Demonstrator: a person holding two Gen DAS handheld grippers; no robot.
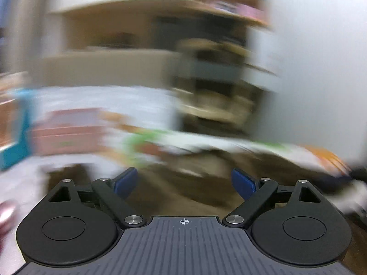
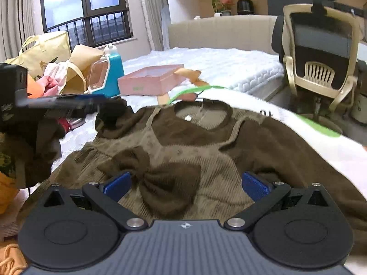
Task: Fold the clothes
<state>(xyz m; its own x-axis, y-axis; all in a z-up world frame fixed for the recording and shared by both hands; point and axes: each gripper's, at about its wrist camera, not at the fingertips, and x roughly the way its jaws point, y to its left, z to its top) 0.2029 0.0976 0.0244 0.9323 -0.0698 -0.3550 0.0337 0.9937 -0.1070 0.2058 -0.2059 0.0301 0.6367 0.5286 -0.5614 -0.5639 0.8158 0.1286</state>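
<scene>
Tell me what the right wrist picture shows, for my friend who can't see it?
An open right gripper hovers over a brown sweater with a bow, laid flat on a white bed. A pink box and bags sit behind.

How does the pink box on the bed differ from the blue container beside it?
The pink box is low, flat and open-topped; the blue container stands taller and upright. The box is plain pink all over, while the container carries a clear plastic part on its left side and a small white figure on top. Both rest on the white mattress.
</scene>
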